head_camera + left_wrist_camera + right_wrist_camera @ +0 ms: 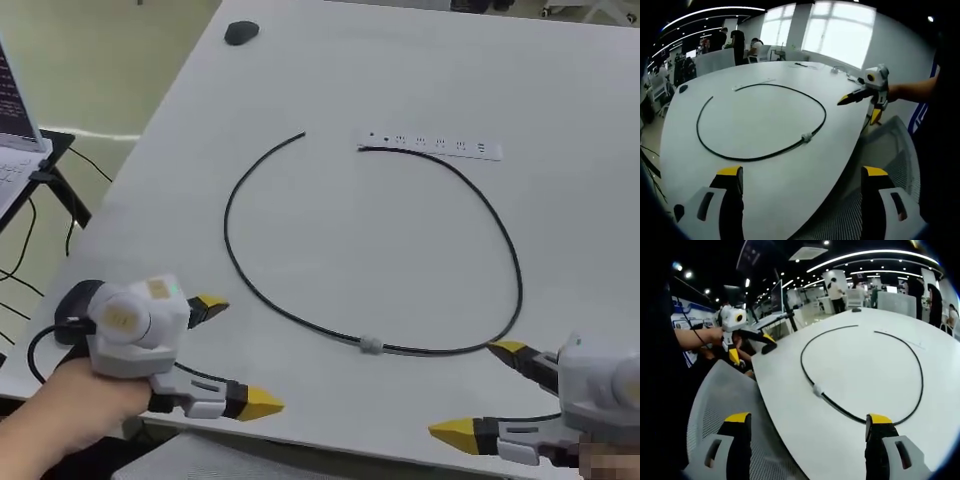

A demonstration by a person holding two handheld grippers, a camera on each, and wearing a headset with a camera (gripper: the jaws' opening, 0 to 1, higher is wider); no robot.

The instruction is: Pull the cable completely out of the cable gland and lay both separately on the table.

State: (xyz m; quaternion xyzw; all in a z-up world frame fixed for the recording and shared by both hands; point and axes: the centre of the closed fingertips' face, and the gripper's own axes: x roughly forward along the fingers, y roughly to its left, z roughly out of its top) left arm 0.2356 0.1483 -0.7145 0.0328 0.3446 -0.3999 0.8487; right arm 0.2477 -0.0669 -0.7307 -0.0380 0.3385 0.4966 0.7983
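"So, item one, the cable (pixel 228 222): how does it lie?"
"One black cable, flat on the white table (pixel 330 60), bent into an open ring. Both ends sit on the far side, apart from each other, so the gap faces away from the person. One end lies just beside a white power strip (pixel 430 146); the other lies free to its left."
"Item two, the cable gland (pixel 371 344)?"
"One small pale gland, threaded on the near arc of the ring, with cable running out of it on both sides. Its long axis follows the cable there, roughly left to right across the head view. It sits between the two grippers, apart from both."
"Left gripper (pixel 236 353)?"
"Yellow-tipped jaws spread wide, nothing between them. It hangs at the near table edge, left of the gland, pointing toward the ring."
"Right gripper (pixel 478 390)?"
"Same entry: jaws spread wide, nothing held, at the near edge right of the gland. One tip appears near the cable in the head view; I cannot tell whether they touch."
"Sundries?"
"One dark mouse (pixel 241 33) at the table's far left, part of a laptop (pixel 12 140) off its left side, one grey mesh chair seat (pixel 725 390) below the near edge."
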